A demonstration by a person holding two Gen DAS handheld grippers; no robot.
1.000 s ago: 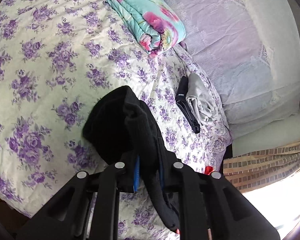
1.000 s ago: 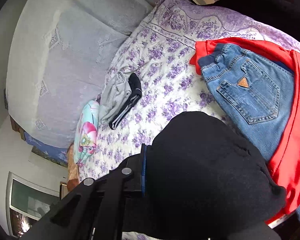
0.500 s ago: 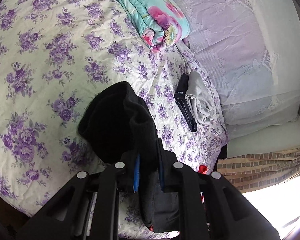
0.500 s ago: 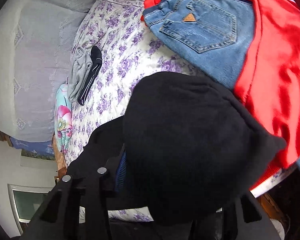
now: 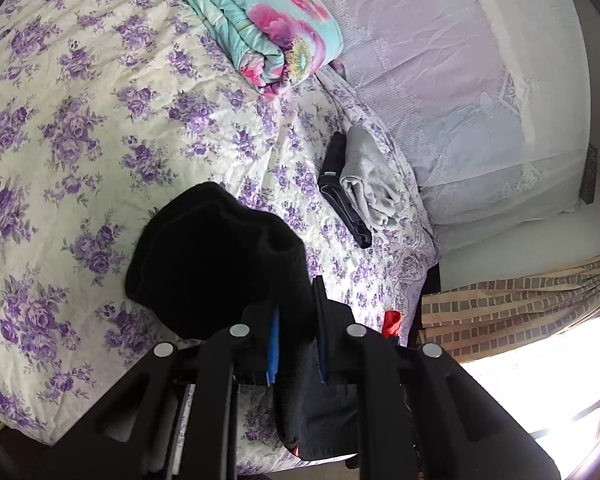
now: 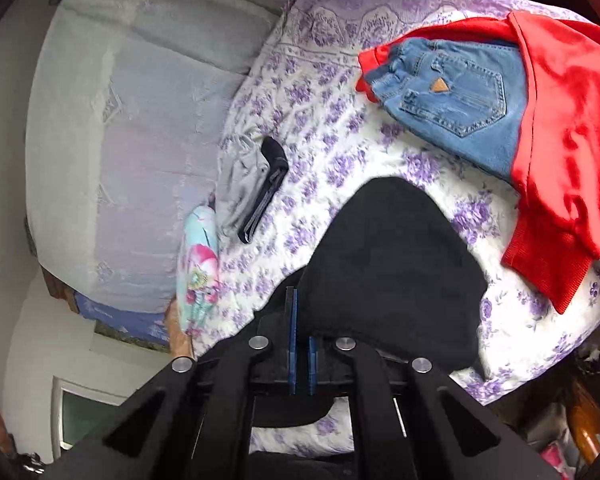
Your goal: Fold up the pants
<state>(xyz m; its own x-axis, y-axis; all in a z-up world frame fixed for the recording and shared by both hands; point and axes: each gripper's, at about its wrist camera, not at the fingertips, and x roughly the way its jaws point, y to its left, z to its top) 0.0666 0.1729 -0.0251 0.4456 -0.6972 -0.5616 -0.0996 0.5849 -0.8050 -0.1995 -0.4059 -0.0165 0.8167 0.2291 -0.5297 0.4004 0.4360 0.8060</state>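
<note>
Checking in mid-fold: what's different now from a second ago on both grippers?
The right gripper let go of the black pants: its pads are shut together with no cloth between them, and the pants lie in front of it on the bed. Its view swung across the bed. The left gripper still clamps the pants. Jeans, red top and rolled blanket stayed put.

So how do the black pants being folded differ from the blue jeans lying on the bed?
The black pants are plain dark fabric with no visible detail; the blue jeans show stitching, a back pocket and a tan triangular patch. The black pants lie bunched by the tongs, with the left tongs clamped on them; the blue jeans lie untouched. A red garment overlaps the blue jeans, and nothing covers the black pants. Both rest on the purple-flowered bedsheet.
</note>
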